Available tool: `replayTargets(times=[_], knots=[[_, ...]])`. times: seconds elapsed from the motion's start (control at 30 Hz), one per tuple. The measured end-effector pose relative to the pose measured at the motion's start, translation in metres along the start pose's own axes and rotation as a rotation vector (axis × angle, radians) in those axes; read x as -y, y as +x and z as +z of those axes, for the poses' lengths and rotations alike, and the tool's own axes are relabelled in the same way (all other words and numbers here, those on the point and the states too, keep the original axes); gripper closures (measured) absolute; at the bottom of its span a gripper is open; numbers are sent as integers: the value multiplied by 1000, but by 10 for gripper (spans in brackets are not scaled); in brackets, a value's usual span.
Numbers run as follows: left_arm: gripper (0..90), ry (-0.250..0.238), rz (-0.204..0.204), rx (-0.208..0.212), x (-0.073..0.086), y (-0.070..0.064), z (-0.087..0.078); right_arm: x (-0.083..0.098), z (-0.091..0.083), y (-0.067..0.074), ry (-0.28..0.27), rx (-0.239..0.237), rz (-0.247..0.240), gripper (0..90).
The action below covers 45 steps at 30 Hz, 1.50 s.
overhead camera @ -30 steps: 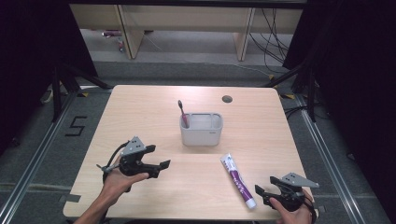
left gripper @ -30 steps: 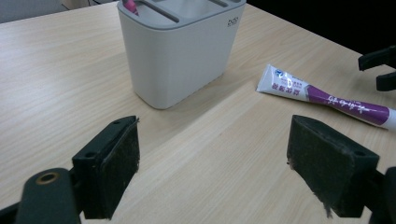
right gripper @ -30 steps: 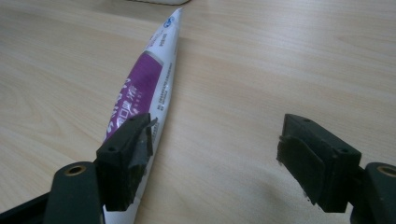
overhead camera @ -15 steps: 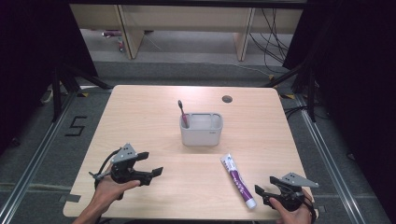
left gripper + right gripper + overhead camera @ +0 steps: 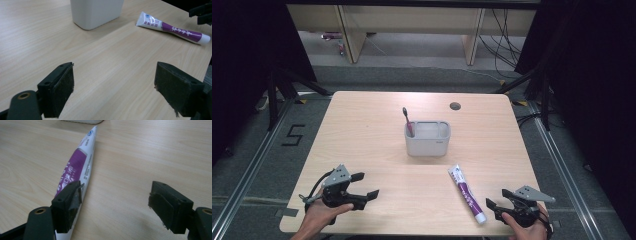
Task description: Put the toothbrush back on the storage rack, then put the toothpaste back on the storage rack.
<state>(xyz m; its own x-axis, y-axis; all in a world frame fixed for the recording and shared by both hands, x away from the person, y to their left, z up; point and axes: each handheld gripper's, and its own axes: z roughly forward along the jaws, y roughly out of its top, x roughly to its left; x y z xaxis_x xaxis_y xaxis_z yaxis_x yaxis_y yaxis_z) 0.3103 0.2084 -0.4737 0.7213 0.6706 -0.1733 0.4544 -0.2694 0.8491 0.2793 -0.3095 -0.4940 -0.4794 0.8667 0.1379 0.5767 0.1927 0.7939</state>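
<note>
Tube [image 5: 467,193]: white and purple, flat on the table [image 5: 372,125], lower right of centre in the high view, long axis running from near the holder toward the lower right, capped end nearest the bottom edge.
Tube print: white script on the purple band, small blue logo and lines of small text on the white end in the left gripper view; too blurred to read, no brand made out.
Floor mark: black "5" [image 5: 293,135] on the floor at the left of the high view.
Holder [image 5: 427,138]: pale grey, two compartments, centre of the high view; top cut off in the left gripper view, just a sliver at the top edge of the right gripper view.
Brush [image 5: 407,121]: dark handle, reddish lower part, leaning in the left compartment; head hidden inside.
Hole [image 5: 455,106]: dark round spot, upper right of the tabletop.
Left gripper [image 5: 366,186]: lower left, in a hand, jaws spread wide over bare wood.
Right gripper [image 5: 495,200]: lower right, jaws spread; in its own view one jaw overlaps the tube's capped end, touching or not cannot be told.
</note>
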Motion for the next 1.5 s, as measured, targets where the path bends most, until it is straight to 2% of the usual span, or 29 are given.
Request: replayTargets(times=[0.1,0.27,0.33,0.37,0.4,0.43,0.47,0.5,0.63,0.7,0.83,0.87,0.93,0.97,1.0,1.03,1.07,1.1,1.13,1.17,1.23,1.27,1.3,1.37,1.4,1.43,1.47,1.5], knots=[[154,2,-3,-7,6,-3,-3,-1,0,1,5,-4,8,264],[155,11,24,-35,13,-7,-9,0,0,1,5,-3,7,264],[155,15,17,-43,17,-8,-11,0,-1,0,1,-4,-1,264],[155,17,18,-40,19,-7,-12,1,0,1,3,-32,22,264],[154,10,9,-38,21,-8,-13,0,-2,2,7,-8,7,264],[155,20,19,-39,23,-7,-14,1,-3,1,10,6,4,264],[155,22,21,-41,25,-8,-14,2,-1,1,-2,4,5,264],[155,32,26,-57,27,-8,-15,2,-1,2,8,2,15,264],[155,41,22,-57,33,-8,-18,2,-1,4,9,-15,24,264],[155,38,23,-54,36,-9,-19,1,-2,2,9,4,2,264],[155,32,25,-55,41,-13,-24,2,0,2,9,5,4,264],[155,32,26,-52,42,-14,-25,2,-1,4,24,5,34,264],[155,41,28,-46,45,-17,-27,2,-1,5,29,-6,46,264],[155,45,32,-48,46,-18,-28,2,-1,5,31,3,38,264],[155,44,34,-44,46,-19,-29,1,0,3,26,5,11,264],[155,36,27,-39,47,-20,-30,1,1,4,31,-29,28,264],[155,43,35,-41,47,-20,-31,1,1,4,26,-14,7,263],[155,43,33,-39,48,-22,-31,1,1,7,42,-33,41,260],[155,43,33,-36,48,-23,-30,0,0,6,32,-32,1,260],[155,44,31,-34,49,-24,-30,-1,1,7,25,-42,1,257],[155,58,48,-29,48,-23,-31,-2,0,9,26,-74,32,245],[155,60,53,-33,49,-23,-31,-2,1,10,8,-86,47,244],[155,61,57,-36,49,-23,-31,-4,-1,9,7,-67,22,242],[155,72,59,-46,49,-24,-31,-6,-1,12,23,-88,58,223],[155,79,65,-43,49,-23,-31,-8,-1,11,14,-85,18,221],[155,78,58,-35,50,-24,-31,-9,-1,12,14,-93,11,220],[155,74,60,-32,50,-24,-31,-10,0,15,15,-102,25,213],[155,93,81,-37,49,-23,-32,-12,0,16,12,-105,6,197]])
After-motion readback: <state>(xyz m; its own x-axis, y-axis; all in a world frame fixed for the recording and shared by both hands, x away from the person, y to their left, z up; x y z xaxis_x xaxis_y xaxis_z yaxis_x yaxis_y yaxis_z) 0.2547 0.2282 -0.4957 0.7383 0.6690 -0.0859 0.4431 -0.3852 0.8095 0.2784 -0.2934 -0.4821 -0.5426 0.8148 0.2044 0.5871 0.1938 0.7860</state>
